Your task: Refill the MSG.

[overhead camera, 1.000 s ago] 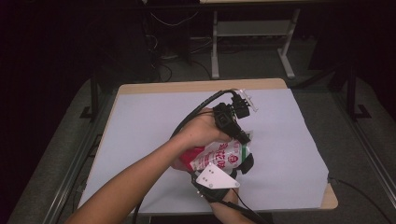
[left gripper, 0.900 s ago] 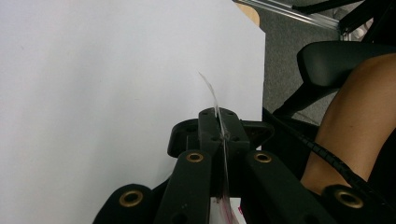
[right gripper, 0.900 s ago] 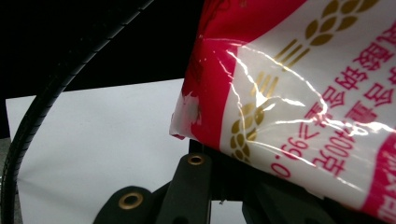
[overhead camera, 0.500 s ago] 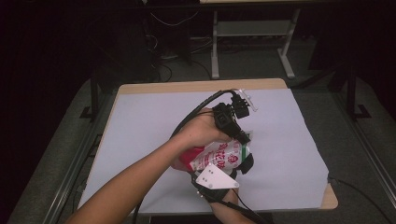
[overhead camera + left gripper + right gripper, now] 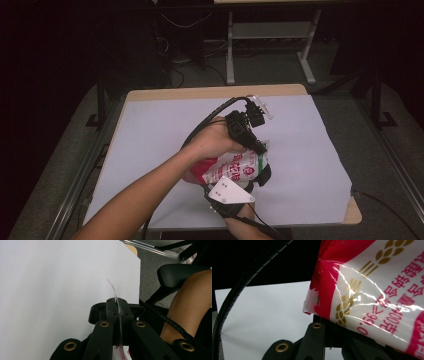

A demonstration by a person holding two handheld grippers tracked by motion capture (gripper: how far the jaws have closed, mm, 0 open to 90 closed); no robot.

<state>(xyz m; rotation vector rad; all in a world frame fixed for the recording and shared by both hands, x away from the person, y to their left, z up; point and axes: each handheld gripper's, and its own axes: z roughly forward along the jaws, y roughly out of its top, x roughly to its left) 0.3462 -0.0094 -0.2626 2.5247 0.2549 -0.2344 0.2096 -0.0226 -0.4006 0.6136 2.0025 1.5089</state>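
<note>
We see a red-and-white plastic food packet (image 5: 235, 167) held up over the near middle of the white sheet (image 5: 150, 135) that covers the table (image 5: 210, 91), caught between the two hand-held grippers. Our left gripper (image 5: 259, 146) comes down on the packet from above, the left hand (image 5: 212, 142) wrapped around its body; in the left gripper view its black jaws are closed on the packet's thin clear edge (image 5: 117, 302), which stands up between the pads. Our right gripper (image 5: 260, 175) sits just below and on the near side of the packet, with its grey three-cornered plate (image 5: 229, 191) facing up; in the right gripper view the packet (image 5: 372, 285) lies across the jaws, its red corner and gold wheat print close to the lens, and the jaws are clamped on its lower edge. A black cable (image 5: 239, 287) curves past on the left of that view
</note>
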